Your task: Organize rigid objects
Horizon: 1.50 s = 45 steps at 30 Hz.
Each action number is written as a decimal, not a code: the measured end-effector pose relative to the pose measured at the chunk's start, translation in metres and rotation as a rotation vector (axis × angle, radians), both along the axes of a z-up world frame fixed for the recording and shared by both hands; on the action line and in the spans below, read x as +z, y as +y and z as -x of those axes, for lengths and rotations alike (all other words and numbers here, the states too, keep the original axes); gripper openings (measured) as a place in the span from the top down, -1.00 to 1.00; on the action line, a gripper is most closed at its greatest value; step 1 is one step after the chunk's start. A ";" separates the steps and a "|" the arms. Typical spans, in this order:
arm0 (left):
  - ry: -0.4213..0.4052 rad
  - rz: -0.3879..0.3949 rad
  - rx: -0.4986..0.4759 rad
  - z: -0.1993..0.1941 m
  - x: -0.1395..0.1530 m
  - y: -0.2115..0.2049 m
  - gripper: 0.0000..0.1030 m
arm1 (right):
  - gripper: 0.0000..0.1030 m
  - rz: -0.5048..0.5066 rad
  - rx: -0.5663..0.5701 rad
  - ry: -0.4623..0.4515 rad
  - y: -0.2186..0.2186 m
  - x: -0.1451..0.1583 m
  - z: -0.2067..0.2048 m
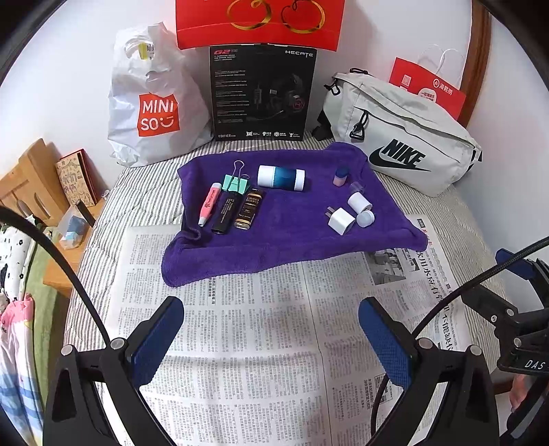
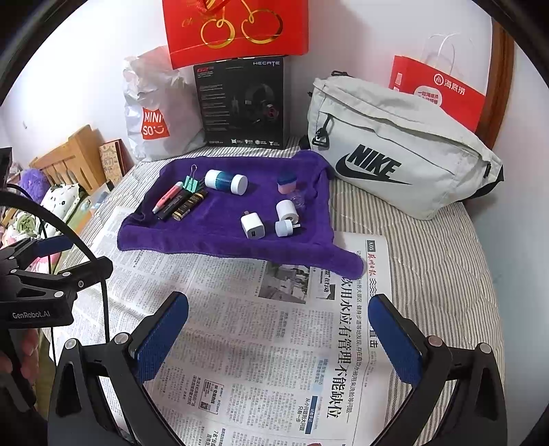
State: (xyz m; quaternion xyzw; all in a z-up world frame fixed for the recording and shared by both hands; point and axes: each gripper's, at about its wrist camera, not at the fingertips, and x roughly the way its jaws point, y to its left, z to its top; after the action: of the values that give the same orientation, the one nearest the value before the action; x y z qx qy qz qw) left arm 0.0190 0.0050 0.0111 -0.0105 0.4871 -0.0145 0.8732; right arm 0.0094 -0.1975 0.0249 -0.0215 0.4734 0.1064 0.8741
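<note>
A purple towel (image 1: 284,236) (image 2: 212,240) lies on the bed with small objects on it. On its left side lie a pink pen-like tube (image 1: 209,204) (image 2: 167,196), a black tube (image 1: 224,212), a small dark bottle (image 1: 249,209) (image 2: 189,204) and a teal binder clip (image 1: 236,182) (image 2: 191,183). A white and blue cylinder (image 1: 281,177) (image 2: 226,182) lies in the middle. To the right sit a small pink jar (image 1: 340,176) (image 2: 286,183), white plug adapters (image 1: 341,220) (image 2: 253,227) and a white cylinder (image 1: 359,201) (image 2: 286,210). My left gripper (image 1: 271,338) and right gripper (image 2: 278,336) hover open over the newspaper, short of the towel.
Newspaper (image 1: 247,343) (image 2: 260,343) covers the striped bedding. Behind the towel stand a white Miniso bag (image 1: 154,103), a black headset box (image 1: 262,92), a red gift bag (image 1: 260,20), a grey Nike pouch (image 1: 401,137) (image 2: 394,151) and a red paper bag (image 2: 442,89). Wooden furniture (image 1: 31,178) stands left.
</note>
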 end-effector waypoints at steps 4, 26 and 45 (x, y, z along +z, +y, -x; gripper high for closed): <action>0.002 -0.005 -0.012 0.001 0.000 -0.002 -1.00 | -1.00 0.003 0.002 -0.001 0.000 0.000 0.000; 0.003 -0.009 -0.023 0.002 0.000 -0.001 -1.00 | -1.00 0.002 -0.009 -0.002 -0.002 0.002 0.001; 0.006 -0.010 -0.023 0.002 -0.002 0.001 -1.00 | -1.00 -0.001 -0.009 0.005 -0.001 0.002 0.004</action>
State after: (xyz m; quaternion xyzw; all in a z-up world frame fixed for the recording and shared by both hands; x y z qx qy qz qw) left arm 0.0169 0.0056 0.0094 -0.0007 0.4897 -0.0222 0.8716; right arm 0.0053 -0.1984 0.0266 -0.0188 0.4755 0.1029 0.8735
